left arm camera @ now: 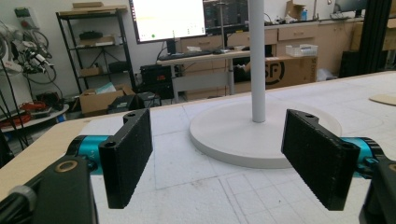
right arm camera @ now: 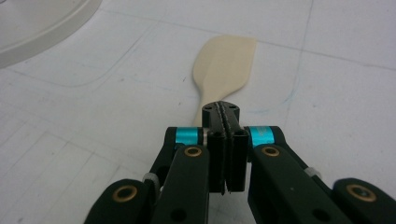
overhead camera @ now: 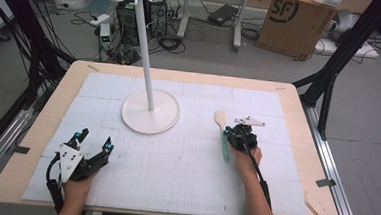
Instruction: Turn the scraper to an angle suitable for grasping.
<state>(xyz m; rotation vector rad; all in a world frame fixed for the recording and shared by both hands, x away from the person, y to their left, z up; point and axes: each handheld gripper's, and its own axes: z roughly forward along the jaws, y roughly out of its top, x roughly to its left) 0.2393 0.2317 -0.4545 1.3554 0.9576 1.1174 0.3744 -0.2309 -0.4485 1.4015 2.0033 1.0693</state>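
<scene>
- worktop [overhead camera: 47,124]: light wood, rectangular, bare wood strip around the edges
- white gridded mat [overhead camera: 185,162] covers most of the top
- white rack stand [overhead camera: 150,112], round base flat on mat, left of centre toward far side, pole upright
- spatula [overhead camera: 223,134] flat on mat right of the base, pale blade pointing far side, green handle toward near edge

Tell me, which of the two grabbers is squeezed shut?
The right gripper, beside the spatula. Its jaws are pressed together, while the left gripper has its jaws spread wide apart.
</scene>
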